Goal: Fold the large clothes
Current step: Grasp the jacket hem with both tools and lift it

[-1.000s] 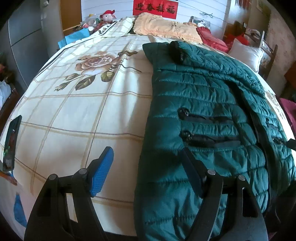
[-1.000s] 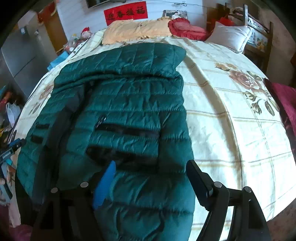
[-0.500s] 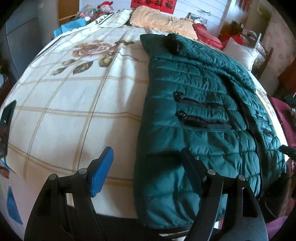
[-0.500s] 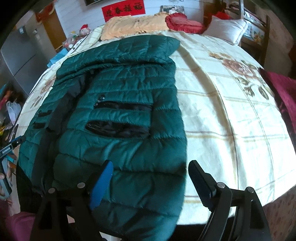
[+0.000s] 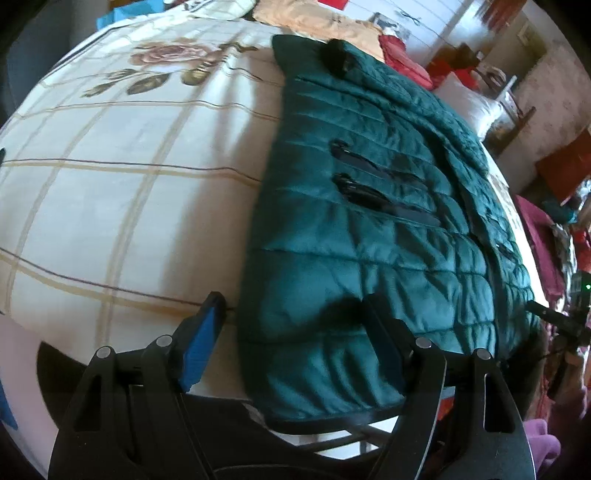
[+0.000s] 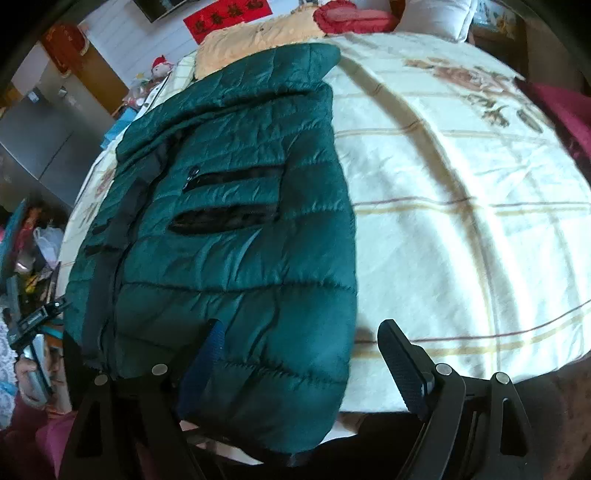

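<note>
Green quilted jacket (image 5: 369, 236) flat on cream floral bedspread (image 5: 122, 192)

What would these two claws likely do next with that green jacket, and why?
Probably ease both down to pinch the hem: the left gripper and the right gripper are open, each straddling a bottom corner of the jacket, which lies flat on the bed.

Floral bedspread (image 5: 110, 184); orange blanket (image 6: 258, 37), red banner (image 6: 225, 16) behind.
</note>
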A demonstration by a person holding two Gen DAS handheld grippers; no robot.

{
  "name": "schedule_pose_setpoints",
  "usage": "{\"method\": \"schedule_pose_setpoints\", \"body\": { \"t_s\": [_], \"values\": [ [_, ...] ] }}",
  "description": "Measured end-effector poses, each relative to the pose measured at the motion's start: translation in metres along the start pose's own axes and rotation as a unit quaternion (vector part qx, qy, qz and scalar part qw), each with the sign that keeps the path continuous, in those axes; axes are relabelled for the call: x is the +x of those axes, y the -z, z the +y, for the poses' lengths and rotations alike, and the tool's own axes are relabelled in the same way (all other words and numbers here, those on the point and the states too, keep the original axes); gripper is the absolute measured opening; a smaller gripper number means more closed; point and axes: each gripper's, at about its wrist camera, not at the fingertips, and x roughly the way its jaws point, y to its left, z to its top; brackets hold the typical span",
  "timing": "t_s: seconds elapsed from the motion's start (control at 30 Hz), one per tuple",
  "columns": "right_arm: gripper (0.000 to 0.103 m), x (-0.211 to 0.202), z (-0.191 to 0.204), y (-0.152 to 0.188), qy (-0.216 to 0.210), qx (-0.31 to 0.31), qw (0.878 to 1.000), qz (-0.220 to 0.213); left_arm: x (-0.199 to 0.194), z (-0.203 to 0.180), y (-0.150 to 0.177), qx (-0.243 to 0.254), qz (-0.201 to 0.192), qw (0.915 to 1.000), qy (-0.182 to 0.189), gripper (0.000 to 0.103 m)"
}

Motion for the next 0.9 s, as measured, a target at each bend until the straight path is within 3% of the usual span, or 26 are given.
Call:
{"method": "schedule_pose_setpoints", "body": {
  "t_s": [0.17,0.4,0.47,0.53,0.63,0.77,0.9],
  "values": [
    [0.083,0.003,0.009,0.005,-0.042,-0.010,0.999,0.008,0.004,-0.010,0.000,0.018,0.010,0.9998,-0.002,0.076],
    [0.083,0.009,0.015,0.004,-0.049,-0.025,0.999,0.000,0.005,-0.012,-0.001,0.029,0.014,0.9995,-0.006,0.079],
    [0.075,0.009,0.019,0.002,-0.041,-0.037,0.998,0.001,0.007,-0.017,0.000,0.045,0.018,0.9987,-0.015,0.079],
    [0.051,0.008,0.023,0.001,-0.030,-0.057,0.998,-0.001,0.008,-0.020,0.001,0.056,0.019,0.9980,-0.021,0.078],
    [0.031,0.002,0.026,-0.003,-0.031,-0.073,0.997,-0.019,0.005,-0.020,0.000,0.052,0.015,0.9983,-0.018,0.053],
    [0.022,-0.007,0.027,-0.010,-0.039,-0.075,0.996,-0.036,-0.006,-0.021,-0.001,0.056,-0.006,0.9981,-0.024,0.017],
    [0.020,-0.021,0.031,-0.019,-0.055,-0.076,0.994,-0.061,-0.029,-0.027,-0.005,0.058,-0.055,0.9967,-0.014,0.013]
  ]
}}
